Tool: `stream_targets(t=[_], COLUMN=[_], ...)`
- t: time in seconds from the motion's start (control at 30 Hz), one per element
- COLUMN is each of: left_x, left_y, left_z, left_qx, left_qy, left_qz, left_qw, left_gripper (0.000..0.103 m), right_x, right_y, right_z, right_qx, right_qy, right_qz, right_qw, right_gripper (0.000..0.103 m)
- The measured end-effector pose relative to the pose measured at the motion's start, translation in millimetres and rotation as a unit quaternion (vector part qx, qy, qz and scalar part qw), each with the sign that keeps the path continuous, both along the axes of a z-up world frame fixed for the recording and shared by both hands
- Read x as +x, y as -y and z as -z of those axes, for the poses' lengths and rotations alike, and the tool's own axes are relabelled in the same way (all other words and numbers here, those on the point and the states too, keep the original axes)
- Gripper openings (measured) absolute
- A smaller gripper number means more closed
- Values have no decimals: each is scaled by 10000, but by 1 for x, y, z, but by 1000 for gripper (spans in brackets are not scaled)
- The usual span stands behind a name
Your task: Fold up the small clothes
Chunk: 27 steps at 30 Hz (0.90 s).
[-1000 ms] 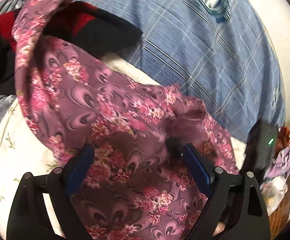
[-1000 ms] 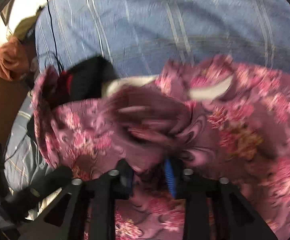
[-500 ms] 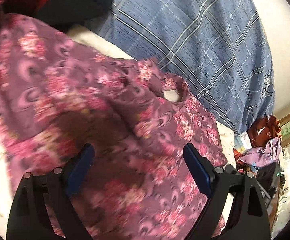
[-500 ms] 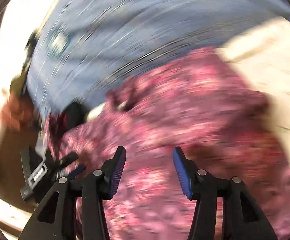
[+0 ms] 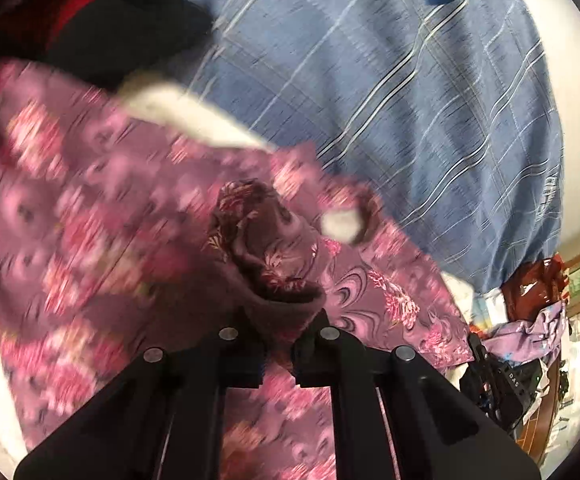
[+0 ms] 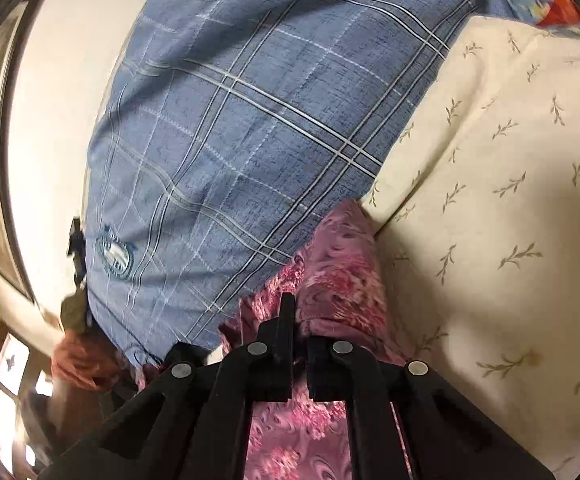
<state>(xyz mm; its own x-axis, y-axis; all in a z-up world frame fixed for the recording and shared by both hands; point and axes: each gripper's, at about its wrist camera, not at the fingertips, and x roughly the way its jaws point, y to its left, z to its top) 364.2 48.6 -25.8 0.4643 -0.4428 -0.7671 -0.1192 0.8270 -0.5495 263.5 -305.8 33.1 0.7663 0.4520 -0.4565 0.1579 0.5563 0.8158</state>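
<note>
The purple floral garment [image 5: 90, 208] spreads across the left wrist view, blurred with motion. My left gripper [image 5: 278, 344] is shut on a bunched fold of it [image 5: 266, 256]. In the right wrist view my right gripper [image 6: 300, 344] is shut on an edge of the same purple floral garment [image 6: 338, 264], which hangs down between the arms. The fingertips of both grippers are hidden in the cloth.
A person in a blue plaid shirt [image 5: 410, 92] [image 6: 230, 120] stands close behind the garment. A black and red garment [image 5: 90, 28] lies at the upper left. A cream leaf-print sheet [image 6: 510, 200] covers the surface on the right. Clutter [image 5: 530, 320] sits at the far right.
Both grippers were open half a second ago and are now shut on the purple garment. The right gripper has swung toward the cream sheet, pulling its edge of cloth along.
</note>
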Motion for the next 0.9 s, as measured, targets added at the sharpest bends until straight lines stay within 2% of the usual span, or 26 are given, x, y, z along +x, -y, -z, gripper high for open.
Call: stream_targets(t=[0.07,0.1,0.13,0.17,0.23,0.3,0.37,0.4,0.43,0.47,0.5,0.53,0.63,0.7,0.73,0.77,0.8,0.83,0.87,0.9], left_x=[-10,-15,-22,-28,-37,-49,-54,-51,-47,-42,-33,-24,-6,1,4,6,8,9,9,10], left_y=[-4,-7,-13,-20,-33,-46,-51,-50,-47,-43,-36,-26,-10,-4,-1,1,3,3,2,3], left_z=[19,26,28,26,15,-2,-18,-24,-27,-28,-25,-19,3,9,8,5,3,-1,-4,-3], left_qx=[31,48,-99,-213,-317,-234,-157,-135,-132,-139,-141,-107,38,116,161,196,212,255,346,490], left_qy=[-302,-371,-315,-291,-214,74,341,432,493,497,429,315,-76,-104,-63,-15,61,158,251,274], left_qz=[21,17,23,18,-36,-41,-107,-124,-97,-16,111,223,326,319,331,365,411,430,418,390], left_qw=[9995,9993,9995,9993,9993,9997,9992,9989,9986,9987,9989,9992,9994,9994,9993,9991,9989,9986,9982,9977], left_gripper=[7,8,10,11,16,30,62,68,76,78,78,78,78,76,65,49,41,27,22,22], right_x=[0,-2,-6,-12,-27,-36,-45,-47,-44,-37,-29,-19,32,57,65,75,83,85,85,81], right_y=[-7,-9,-11,-10,-8,-7,-1,2,6,9,13,17,11,4,2,-2,-8,-11,-12,-10], right_z=[21,32,41,46,38,27,5,-6,-20,-26,-28,-29,-5,13,21,30,34,33,22,12], right_qx=[-145,-201,-206,-115,-148,-184,-285,-430,-632,-735,-822,-898,-1197,-1423,-1441,-1375,-1390,-1518,-1720,-1751], right_qy=[-516,-694,-813,-825,-748,-758,-463,-265,-15,110,125,74,-531,-895,-998,-1103,-1127,-1104,-832,-508], right_qz=[-270,-359,-419,-450,-478,-620,-706,-662,-551,-478,-390,-327,-406,-507,-576,-751,-972,-1053,-1040,-941], right_qw=[9982,9967,9956,9955,9959,9950,9960,9965,9965,9961,9958,9954,9906,9845,9828,9815,9790,9766,9760,9787], right_gripper=[4,4,4,3,13,15,18,22,38,58,63,64,64,64,59,32,8,6,5,5])
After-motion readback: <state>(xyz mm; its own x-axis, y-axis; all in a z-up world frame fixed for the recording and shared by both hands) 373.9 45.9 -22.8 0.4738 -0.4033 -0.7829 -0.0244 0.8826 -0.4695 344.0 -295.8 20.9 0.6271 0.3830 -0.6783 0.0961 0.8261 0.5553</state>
